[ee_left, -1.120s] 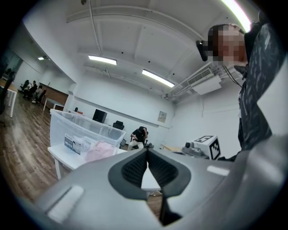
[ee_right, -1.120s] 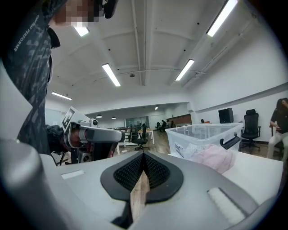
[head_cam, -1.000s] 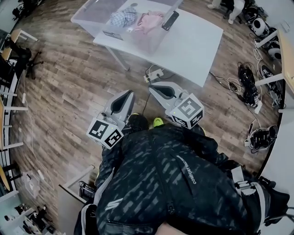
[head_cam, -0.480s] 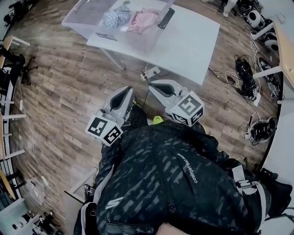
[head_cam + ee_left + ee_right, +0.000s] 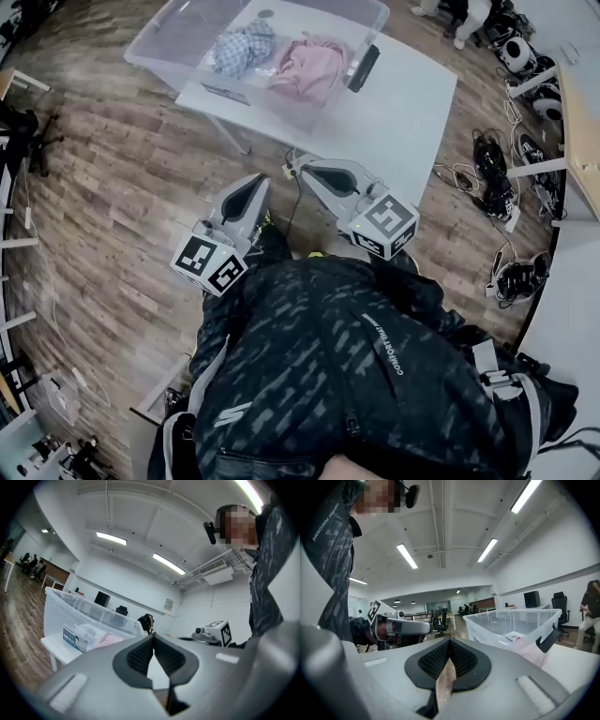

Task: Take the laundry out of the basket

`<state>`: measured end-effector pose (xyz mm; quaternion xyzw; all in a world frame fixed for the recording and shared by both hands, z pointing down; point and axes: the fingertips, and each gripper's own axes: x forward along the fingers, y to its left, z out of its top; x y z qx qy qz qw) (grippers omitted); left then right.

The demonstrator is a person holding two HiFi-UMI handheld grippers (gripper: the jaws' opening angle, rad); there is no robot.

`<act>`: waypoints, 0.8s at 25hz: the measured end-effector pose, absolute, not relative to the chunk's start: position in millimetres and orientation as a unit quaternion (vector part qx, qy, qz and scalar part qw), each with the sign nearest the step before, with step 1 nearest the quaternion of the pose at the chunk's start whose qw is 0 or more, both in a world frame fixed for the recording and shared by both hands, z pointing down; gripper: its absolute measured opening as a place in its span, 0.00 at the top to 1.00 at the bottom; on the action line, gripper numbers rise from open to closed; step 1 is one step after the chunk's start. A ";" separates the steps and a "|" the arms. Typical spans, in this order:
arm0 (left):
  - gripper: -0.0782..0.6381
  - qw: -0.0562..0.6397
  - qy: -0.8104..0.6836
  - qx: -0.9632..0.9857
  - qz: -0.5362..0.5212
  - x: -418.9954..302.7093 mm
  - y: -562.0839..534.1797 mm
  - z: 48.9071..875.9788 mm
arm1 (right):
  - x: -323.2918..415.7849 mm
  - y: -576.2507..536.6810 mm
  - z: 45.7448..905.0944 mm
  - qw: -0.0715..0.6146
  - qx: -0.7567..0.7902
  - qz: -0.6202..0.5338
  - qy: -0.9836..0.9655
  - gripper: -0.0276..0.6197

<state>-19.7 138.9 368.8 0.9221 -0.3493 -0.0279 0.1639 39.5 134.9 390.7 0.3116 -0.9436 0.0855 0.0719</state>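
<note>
Laundry: pink garment (image 5: 309, 70) beside checked cloth (image 5: 239, 45), both inside the basket (image 5: 150, 45).
Basket: clear tub on the bench (image 5: 408, 103); dark clip (image 5: 364, 67), possibly a lid latch, at its corner.
Left hand-held gripper (image 5: 260, 181): clenched, empty, short of the bench.
Right hand-held gripper (image 5: 291, 169): clenched, empty, near the bench edge.

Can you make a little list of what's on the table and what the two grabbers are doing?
Basket: clear plastic bin, on the white table
Laundry inside: blue-and-white checked cloth, pink cloth
Left gripper: shut, empty, short of the table
Right gripper: shut, empty, short of the table
</note>
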 end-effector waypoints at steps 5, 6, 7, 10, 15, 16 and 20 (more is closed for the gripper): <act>0.88 0.163 -0.338 0.926 -0.036 -45.8 84.7 359.4 | 7.9 82.0 378.3 0.077 0.316 0.075 -0.943 0.96; 0.88 0.163 -0.334 0.927 -0.036 -51.7 72.9 357.2 | 1.8 70.9 375.2 0.077 0.319 0.074 -0.942 0.96; 0.88 0.163 -0.331 0.929 -0.037 -57.9 60.8 354.6 | -4.3 59.9 371.8 0.078 0.321 0.073 -0.941 0.96; 0.88 0.160 -0.325 0.931 -0.042 -76.9 27.1 345.8 | -21.6 29.8 360.8 0.080 0.327 0.067 -0.939 0.96; 0.88 0.156 -0.320 0.933 -0.048 -108.8 -17.7 339.3 | -49.4 -12.5 346.0 0.079 0.333 0.062 -0.937 0.96; 0.88 0.156 -0.320 0.933 -0.050 -116.7 -25.8 339.1 | -57.0 -22.1 343.2 0.080 0.333 0.060 -0.938 0.96; 0.88 0.163 -0.314 0.934 -0.050 -143.5 -53.8 342.6 | -84.4 -62.8 335.1 0.084 0.334 0.051 -0.937 0.96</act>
